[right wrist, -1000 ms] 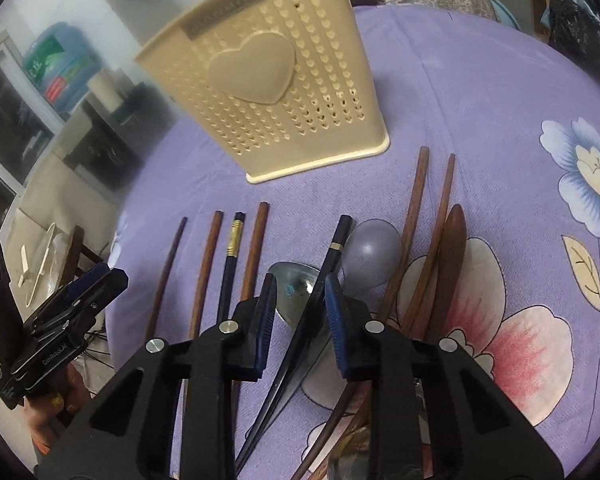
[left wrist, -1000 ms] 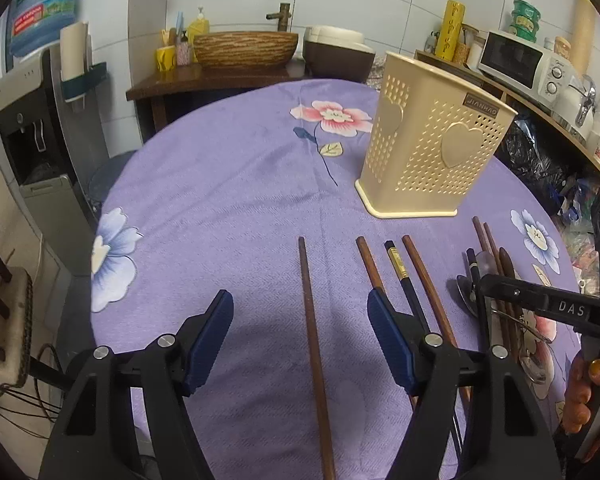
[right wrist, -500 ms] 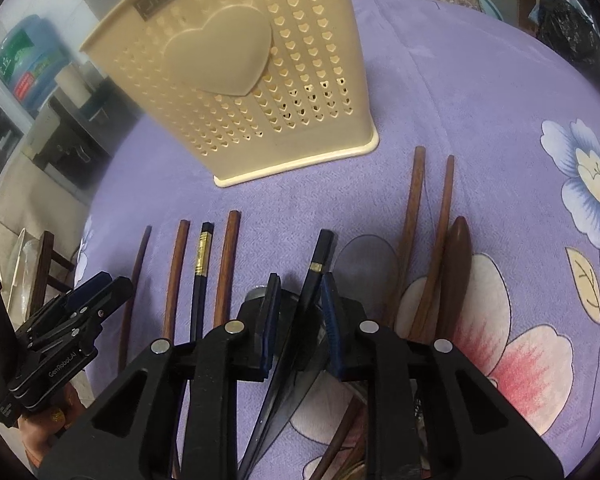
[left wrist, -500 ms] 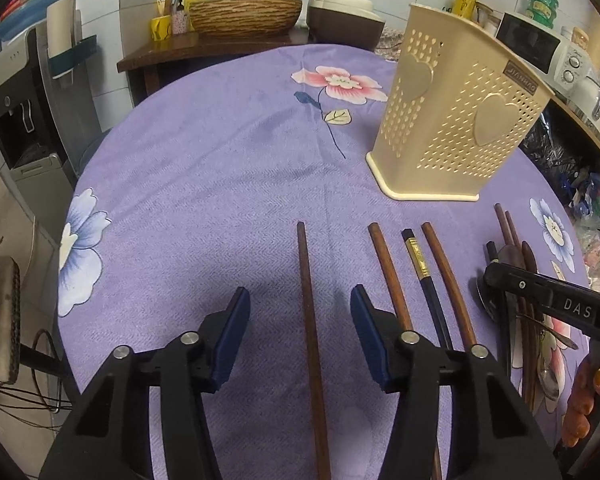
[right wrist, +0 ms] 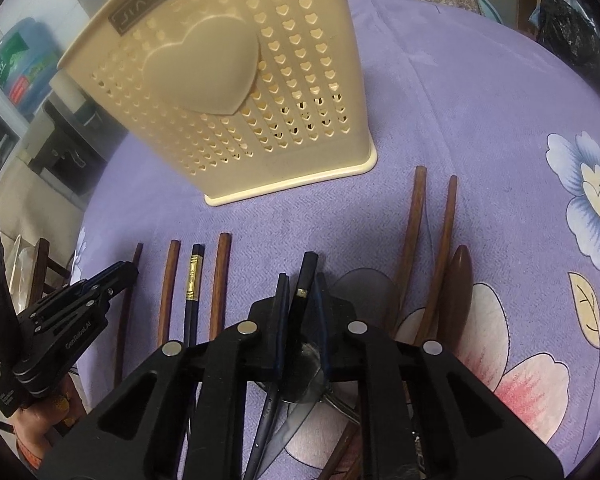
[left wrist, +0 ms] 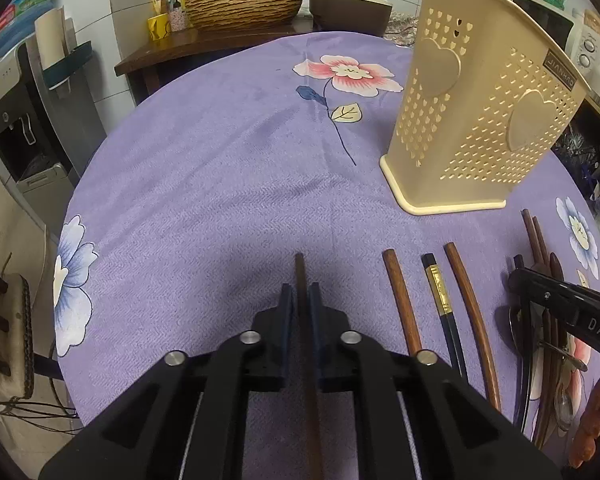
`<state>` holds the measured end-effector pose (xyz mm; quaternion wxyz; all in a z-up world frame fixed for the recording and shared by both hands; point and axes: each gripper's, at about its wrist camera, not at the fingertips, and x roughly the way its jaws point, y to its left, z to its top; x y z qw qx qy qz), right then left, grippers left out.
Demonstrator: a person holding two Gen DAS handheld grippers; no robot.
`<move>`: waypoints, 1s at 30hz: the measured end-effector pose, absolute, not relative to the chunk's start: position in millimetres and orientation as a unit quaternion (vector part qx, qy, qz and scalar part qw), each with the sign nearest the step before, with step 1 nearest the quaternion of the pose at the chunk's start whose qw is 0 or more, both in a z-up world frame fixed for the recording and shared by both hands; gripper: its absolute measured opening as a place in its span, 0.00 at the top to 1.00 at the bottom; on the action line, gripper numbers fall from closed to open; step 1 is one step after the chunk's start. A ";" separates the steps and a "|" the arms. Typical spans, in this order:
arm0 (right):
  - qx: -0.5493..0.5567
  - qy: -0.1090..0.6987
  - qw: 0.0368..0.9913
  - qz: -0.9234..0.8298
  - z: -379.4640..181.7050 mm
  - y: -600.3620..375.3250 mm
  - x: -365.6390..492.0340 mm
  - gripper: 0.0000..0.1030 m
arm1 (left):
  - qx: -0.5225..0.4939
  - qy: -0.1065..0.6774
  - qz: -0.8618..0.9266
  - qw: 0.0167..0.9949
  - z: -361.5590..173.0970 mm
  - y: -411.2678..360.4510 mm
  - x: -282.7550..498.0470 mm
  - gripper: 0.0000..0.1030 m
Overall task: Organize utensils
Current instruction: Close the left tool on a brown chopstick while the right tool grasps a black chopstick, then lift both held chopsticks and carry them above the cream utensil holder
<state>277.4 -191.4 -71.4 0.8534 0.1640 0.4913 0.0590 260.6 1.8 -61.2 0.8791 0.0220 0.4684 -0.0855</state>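
Note:
A cream perforated utensil holder (left wrist: pixel 480 128) (right wrist: pixel 228 100) stands on the purple flowered tablecloth (left wrist: pixel 220 184). In front of it, several chopsticks lie in a row. My left gripper (left wrist: pixel 300 298) is shut on the leftmost brown chopstick (left wrist: pixel 299 268), near its far end. My right gripper (right wrist: pixel 302 292) straddles a black gold-banded chopstick (right wrist: pixel 306 272) that lies over a metal spoon (right wrist: pixel 308 372). Its jaws are closing, and a gap still shows beside the right pad. Two brown chopsticks (left wrist: pixel 400 300) and a second black one (left wrist: pixel 438 296) lie between the grippers.
Two more brown chopsticks (right wrist: pixel 414 220), a wooden handle (right wrist: pixel 458 288) and a grey spoon (right wrist: pixel 366 292) lie right of my right gripper. Behind the table stand a woven basket (left wrist: pixel 244 6) and a rice cooker (left wrist: pixel 348 0). A water dispenser (left wrist: pixel 24 132) is left of the table edge.
My left gripper came down over the leftmost brown chopstick and shut on it. My right gripper's jaws narrowed around the black chopstick and it moved slightly closer to the holder.

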 end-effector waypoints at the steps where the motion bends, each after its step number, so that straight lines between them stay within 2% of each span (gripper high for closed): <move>1: 0.167 0.490 0.853 0.061 -70.8 -191.6 276.6 0.88 | 0.023 0.468 -0.084 0.879 -61.3 1.0 260.6 0.93; 10: 0.171 0.458 0.868 0.086 -45.1 -193.1 258.2 0.88 | 0.011 0.448 -0.098 0.888 -44.1 -1.4 255.7 0.93; 24: 0.116 0.328 0.921 0.175 72.3 -200.6 174.8 0.91 | -0.034 0.322 -0.156 0.933 74.8 13.4 201.1 0.94; 30: 0.093 0.304 0.926 0.204 106.7 -192.3 157.4 0.92 | -0.023 0.295 -0.165 0.941 95.4 7.0 191.6 0.94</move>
